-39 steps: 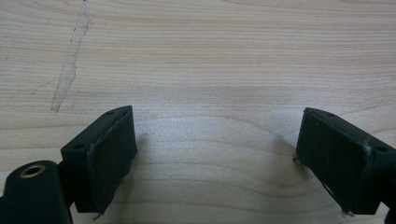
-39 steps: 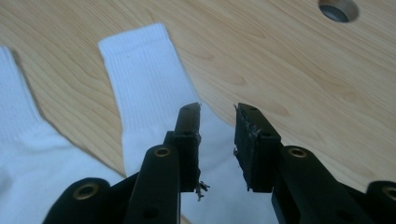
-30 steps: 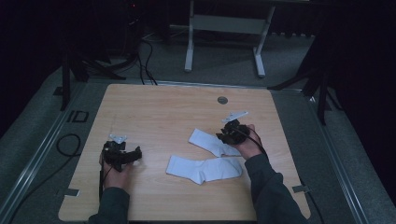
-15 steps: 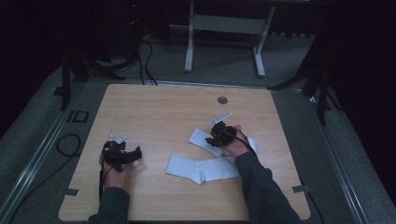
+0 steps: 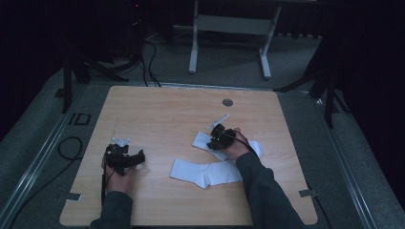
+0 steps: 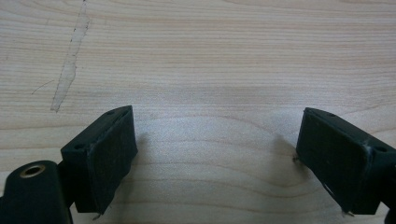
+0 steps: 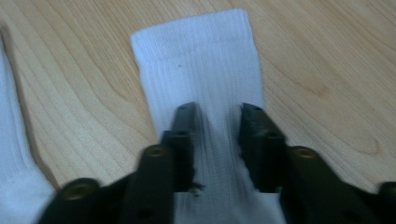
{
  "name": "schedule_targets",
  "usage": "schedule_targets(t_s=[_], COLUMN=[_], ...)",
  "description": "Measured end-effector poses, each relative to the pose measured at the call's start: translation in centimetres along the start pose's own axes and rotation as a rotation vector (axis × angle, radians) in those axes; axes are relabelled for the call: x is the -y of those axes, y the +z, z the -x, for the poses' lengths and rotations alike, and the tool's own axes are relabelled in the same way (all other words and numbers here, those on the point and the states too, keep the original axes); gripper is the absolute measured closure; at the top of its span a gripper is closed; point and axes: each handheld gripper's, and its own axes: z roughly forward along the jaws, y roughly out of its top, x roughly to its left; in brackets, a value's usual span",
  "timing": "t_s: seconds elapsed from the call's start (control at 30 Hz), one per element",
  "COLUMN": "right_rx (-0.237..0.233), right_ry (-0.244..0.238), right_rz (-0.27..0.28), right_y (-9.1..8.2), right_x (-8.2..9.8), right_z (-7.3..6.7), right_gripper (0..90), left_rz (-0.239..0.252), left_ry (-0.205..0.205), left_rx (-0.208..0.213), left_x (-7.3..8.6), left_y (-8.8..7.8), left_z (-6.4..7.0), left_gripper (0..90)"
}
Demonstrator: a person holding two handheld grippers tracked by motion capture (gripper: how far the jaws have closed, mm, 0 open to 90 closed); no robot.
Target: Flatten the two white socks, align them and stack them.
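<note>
the left gripper [image 5: 125, 157] rests near the front left of the counter [image 5: 157, 114], its fingers [image 6: 109, 154] spread wide over bare wood and holding nothing, just where it sat a second ago; the nearer white sock [image 5: 205, 172] lies flat a little in front of the person's right hand, well apart from the left gripper, and looks unmoved; what has changed is the right gripper [image 5: 216, 138], which a second ago stood farther right over the toe end of the far sock [image 5: 203, 140] and has since slid leftward along it toward the ribbed cuff; in the right gripper view its fingers [image 7: 184, 135] now press down on the far sock [image 7: 201, 70] just short of the cuff, narrowed but with a strip of cloth showing between them, so they seem to be gathering the fabric rather than fully clenched on it, and whether they have a true pinch yet i cannot tell; the edge of the nearer white sock [image 7: 11, 140] shows at the left of that view; judging from this, the work in hand is picking up the far sock by its cuff end, likely to pair or lay it with the other, and the grasp is only just starting; beyond the socks the counter runs bare to a small round grommet [image 5: 228, 102] near its far edge.
</note>
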Motion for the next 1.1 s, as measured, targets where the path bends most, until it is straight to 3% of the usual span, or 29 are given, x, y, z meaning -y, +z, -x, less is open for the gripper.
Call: schedule_targets(t_s=[0.07,0.4,0.83,1.1], right_rx=[0.016,0.036,0.078,0.086], right_ry=[0.004,0.032,0.048,0.037], right_rz=[0.009,0.021,0.094,0.138], right_y=[0.0,-0.8,-6.9,-9.8], right_x=[0.1,1.1,3.4,4.0], right_z=[0.1,1.2,2.9,2.6], right_gripper=[82.0,83.1,83.1,83.1], left_rz=[0.0,0.001,0.001,0.001], left_ry=[0.001,0.002,0.001,0.001], left_rx=[0.002,0.002,0.002,0.002], left_x=[0.0,0.0,0.0,0.0], left_y=[0.0,0.0,0.0,0.0], left_z=[0.0,0.1,0.1,0.1], left_gripper=[12.0,12.0,12.0,12.0])
